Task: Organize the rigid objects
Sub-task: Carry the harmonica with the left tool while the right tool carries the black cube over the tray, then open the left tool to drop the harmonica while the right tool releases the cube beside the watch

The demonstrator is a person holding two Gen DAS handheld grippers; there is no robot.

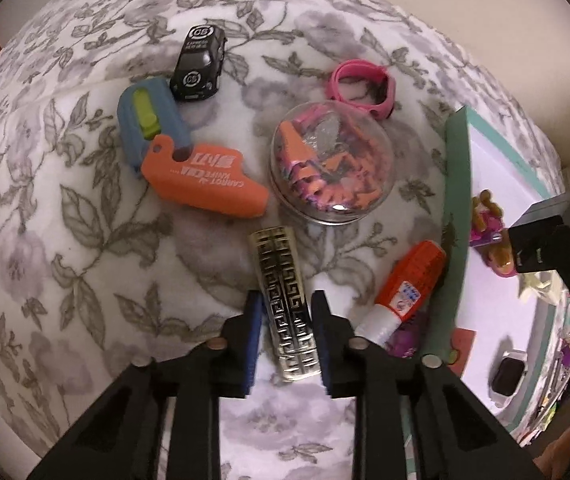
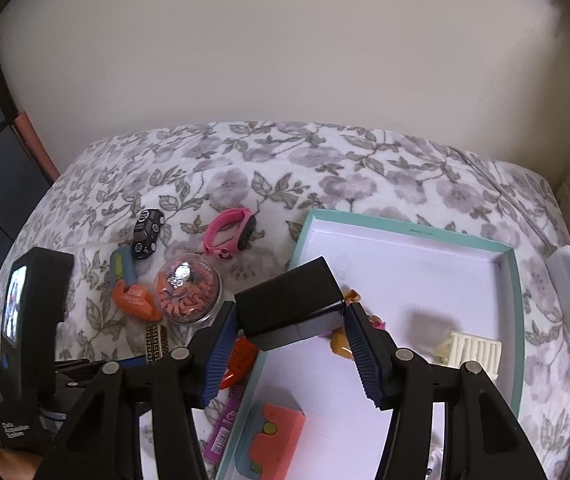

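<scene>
Jaws of the left gripper (image 1: 287, 336) are pinching the gold case (image 1: 285, 304), one blue pad on each long side, so its long axis runs straight out ahead of the fingers and away from the wrist; the near end sits deep between the pads and the far end pokes out toward the dome (image 1: 331, 166). Jaws of the right gripper (image 2: 289, 336) stand half spread and clamp a black box (image 2: 291, 304) across its width, held above the near left corner of the tray (image 2: 519, 300).

Judged from the task, the step in hand is carrying the case to the tray; the tray's teal wall (image 1: 455, 216) lies to the right of the left jaws, close by, with an orange tube (image 1: 409, 280) lying between them against that wall; so the move is a lift and a sideways carry to the right, high enough to clear tube and wall.

The left hand alone can do it, since the right is busy; the right gripper hangs over that same near corner, so the two could crowd each other there.

Still out on the floral bedspread (image 1: 65, 220): a toy car (image 1: 199, 64), a blue cutter (image 1: 151, 120), an orange knife (image 1: 205, 178), a pink watch (image 1: 363, 84) and the dome.
</scene>
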